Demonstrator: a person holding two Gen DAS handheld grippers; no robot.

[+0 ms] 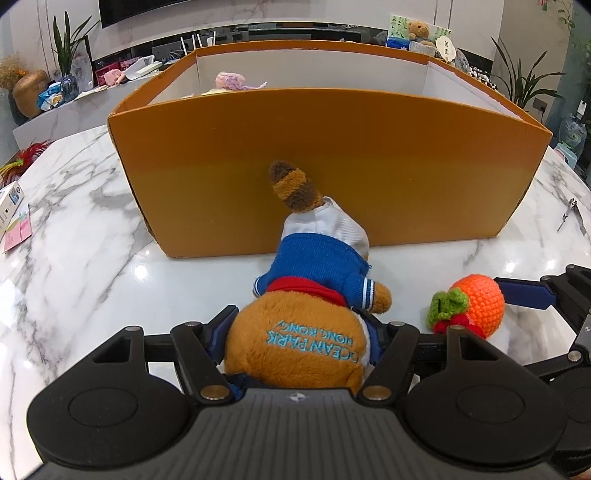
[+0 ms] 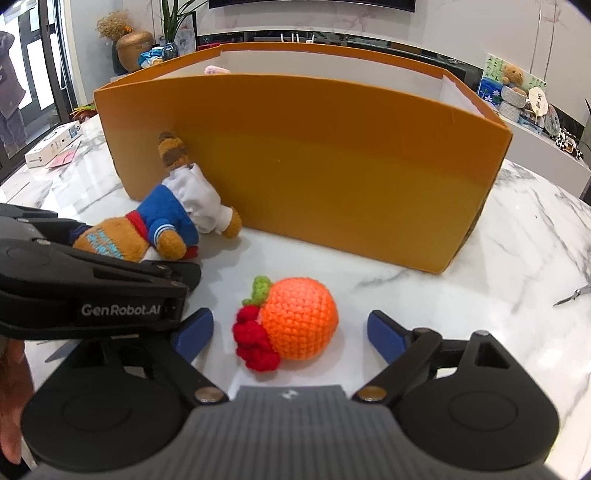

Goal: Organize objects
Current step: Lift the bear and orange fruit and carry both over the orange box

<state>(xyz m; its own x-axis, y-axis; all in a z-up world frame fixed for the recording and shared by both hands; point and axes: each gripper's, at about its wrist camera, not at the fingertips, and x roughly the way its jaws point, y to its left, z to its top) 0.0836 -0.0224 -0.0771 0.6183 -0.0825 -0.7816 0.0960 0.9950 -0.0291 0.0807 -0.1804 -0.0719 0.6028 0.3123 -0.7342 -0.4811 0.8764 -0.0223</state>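
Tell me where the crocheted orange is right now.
The crocheted orange lies on the marble table between the right gripper's open fingers, in front of the orange box, right of the plush toy.

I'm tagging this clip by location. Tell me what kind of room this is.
Most likely a home living room. A wall-mounted TV hangs over a long low console crowded with a gold vase, potted plants and a teddy bear. The work happens on a marble-topped table.
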